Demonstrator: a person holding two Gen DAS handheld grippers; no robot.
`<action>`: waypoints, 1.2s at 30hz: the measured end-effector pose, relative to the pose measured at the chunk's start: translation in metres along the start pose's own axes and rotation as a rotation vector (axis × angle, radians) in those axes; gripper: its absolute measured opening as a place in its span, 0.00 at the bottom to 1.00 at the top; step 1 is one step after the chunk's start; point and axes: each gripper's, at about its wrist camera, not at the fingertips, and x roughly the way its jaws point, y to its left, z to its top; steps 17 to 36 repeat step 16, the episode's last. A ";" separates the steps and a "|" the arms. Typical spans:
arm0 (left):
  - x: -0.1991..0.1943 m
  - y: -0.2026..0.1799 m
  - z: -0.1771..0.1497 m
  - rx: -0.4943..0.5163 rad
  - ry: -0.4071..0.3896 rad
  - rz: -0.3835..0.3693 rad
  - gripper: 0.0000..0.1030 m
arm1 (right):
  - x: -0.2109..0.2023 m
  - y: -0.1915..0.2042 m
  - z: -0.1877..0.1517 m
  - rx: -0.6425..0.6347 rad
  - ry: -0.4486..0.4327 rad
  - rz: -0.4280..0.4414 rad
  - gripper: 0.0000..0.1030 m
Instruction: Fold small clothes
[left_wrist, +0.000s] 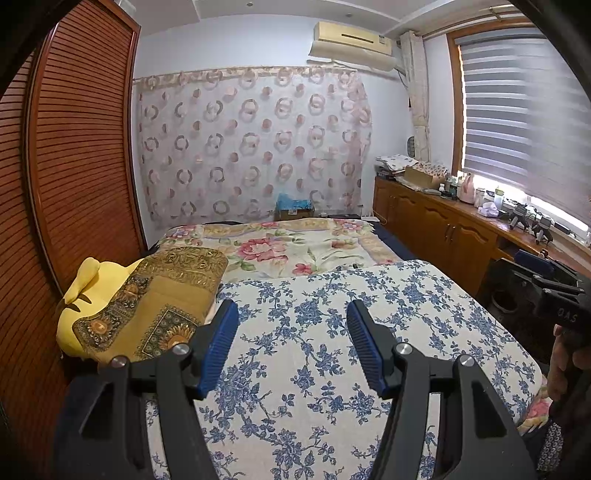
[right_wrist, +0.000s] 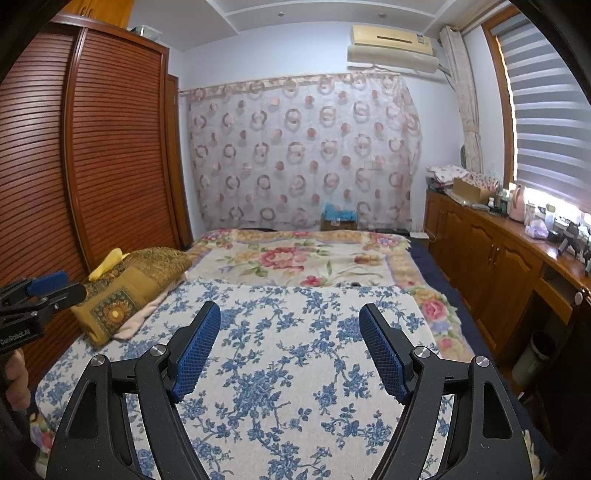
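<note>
Clothes to fold cannot be made out anywhere in either view; only bedding shows. Both claws hang over a bed (left_wrist: 424, 295) spread with a blue-flowered sheet (left_wrist: 332, 350). The left claw (left_wrist: 291, 343) has its blue pads (left_wrist: 221, 343) parted with nothing between them, only the sheet below. The right claw (right_wrist: 290, 347) stands released too, wider apart, and also empty. In the left wrist view the right claw shows at the right edge, gripped by a hand (left_wrist: 561, 365); in the right wrist view the left claw (right_wrist: 44, 291) shows at the left edge.

Past the blue-flowered sheet lies a blanket with pink roses (left_wrist: 295, 247). On the bed's left side sits a yellow plush toy (left_wrist: 85, 295), partly covered by a gold patterned cloth (left_wrist: 166, 302). A slatted wooden wardrobe (left_wrist: 81, 147) stands to the left, a ring-patterned curtain (left_wrist: 251, 144) hangs on the far wall, and a wooden cabinet (left_wrist: 436, 229) under the window carries small clutter.
</note>
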 end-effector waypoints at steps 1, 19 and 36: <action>0.000 0.000 0.000 0.000 0.000 0.000 0.59 | 0.000 0.000 0.000 0.000 0.000 -0.001 0.77; 0.001 -0.001 -0.001 0.001 -0.001 -0.002 0.59 | 0.000 0.000 -0.001 0.000 0.000 -0.001 0.77; 0.001 -0.001 -0.001 0.001 -0.001 -0.002 0.59 | 0.000 0.000 -0.001 0.000 0.000 -0.001 0.77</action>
